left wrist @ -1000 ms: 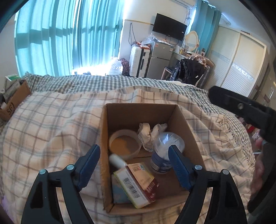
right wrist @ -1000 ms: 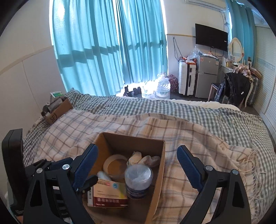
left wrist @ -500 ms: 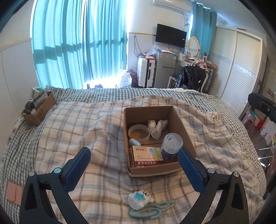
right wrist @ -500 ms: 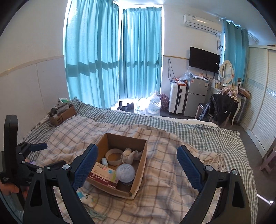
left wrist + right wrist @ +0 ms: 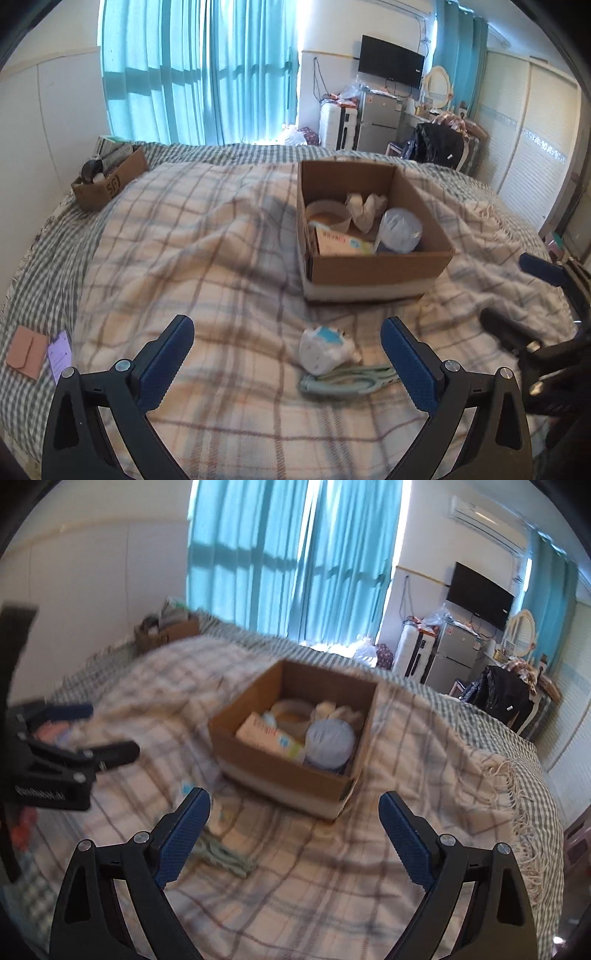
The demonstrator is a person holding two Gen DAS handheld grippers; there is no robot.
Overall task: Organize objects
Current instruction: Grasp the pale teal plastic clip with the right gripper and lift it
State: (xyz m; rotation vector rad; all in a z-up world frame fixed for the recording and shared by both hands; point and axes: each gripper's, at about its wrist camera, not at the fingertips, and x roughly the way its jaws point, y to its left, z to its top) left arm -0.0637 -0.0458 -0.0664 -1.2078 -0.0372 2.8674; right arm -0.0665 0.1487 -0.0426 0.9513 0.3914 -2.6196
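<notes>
An open cardboard box (image 5: pixel 380 264) sits on the plaid blanket and holds a tape roll (image 5: pixel 327 218), a crumpled cloth, a medicine carton (image 5: pixel 341 242) and a lidded jar (image 5: pixel 400 230). A small white and blue plush toy (image 5: pixel 323 349) and a pale green clip (image 5: pixel 347 380) lie on the blanket in front of the box. My left gripper (image 5: pixel 288 363) is open and empty, low over the blanket with the toy between its fingers' line. My right gripper (image 5: pixel 295 834) is open and empty, near the box (image 5: pixel 291 771).
A second small cardboard box (image 5: pixel 107 181) with items sits at the bed's far left. A pink card (image 5: pixel 26 350) and a purple slip (image 5: pixel 59 354) lie at the left edge. Curtains, a fridge, a suitcase and a wardrobe stand beyond the bed.
Both grippers pulled back from above the box and then came down lower towards the blanket. The toy and green clip came into the left wrist view. Both stayed open.
</notes>
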